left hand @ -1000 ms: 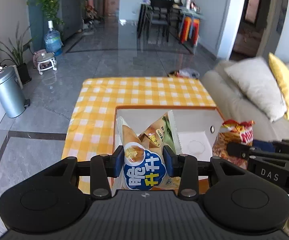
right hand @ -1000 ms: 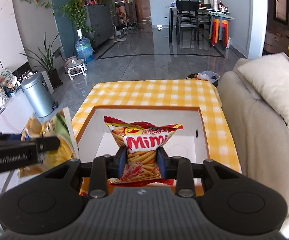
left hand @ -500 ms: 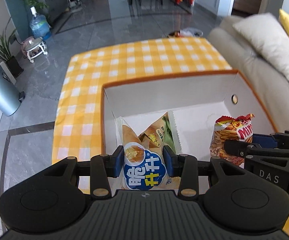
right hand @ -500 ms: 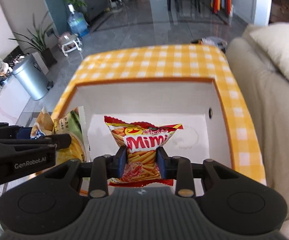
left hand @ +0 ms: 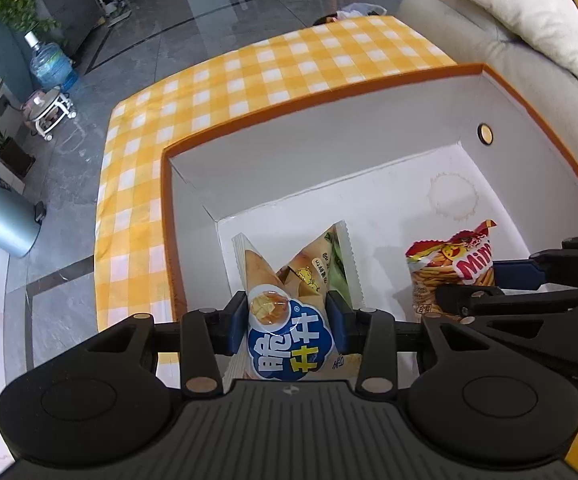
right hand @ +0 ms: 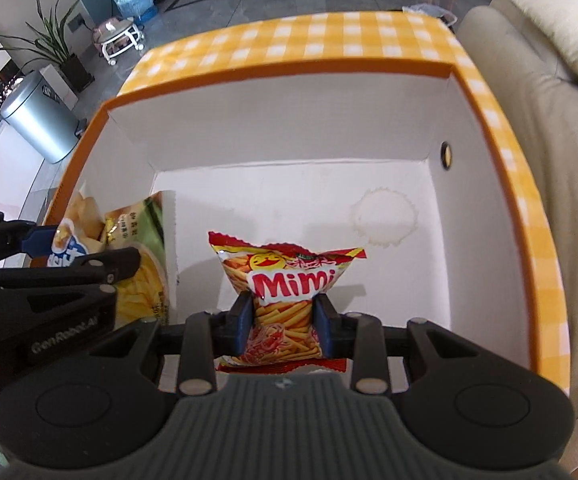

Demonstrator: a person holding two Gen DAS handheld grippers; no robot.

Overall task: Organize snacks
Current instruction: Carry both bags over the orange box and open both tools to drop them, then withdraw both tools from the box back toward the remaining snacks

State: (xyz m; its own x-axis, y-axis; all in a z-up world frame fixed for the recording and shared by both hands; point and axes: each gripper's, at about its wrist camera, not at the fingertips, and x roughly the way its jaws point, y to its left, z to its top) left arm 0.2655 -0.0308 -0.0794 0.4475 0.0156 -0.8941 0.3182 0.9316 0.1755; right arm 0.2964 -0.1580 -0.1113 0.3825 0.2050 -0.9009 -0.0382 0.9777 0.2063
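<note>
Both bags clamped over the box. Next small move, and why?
Probably lower both a little further, then open. The left gripper is shut on the blue-label snack bag, the right gripper on the red Mimi bag. Both hang inside the orange-rimmed box, above its bare white floor, apart from each other, so release there looks safe.

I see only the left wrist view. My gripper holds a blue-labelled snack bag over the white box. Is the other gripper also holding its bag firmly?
Observer: Yes. The right gripper is shut on the red Mimi bag, pads pinching its middle.
Operator: Is there free floor under that bag?
Observer: Yes, the white box has bare floor ahead of it, with only a faint round stain.
Operator: And what stands past the box's right wall?
Observer: A beige sofa, close alongside the table.
</note>
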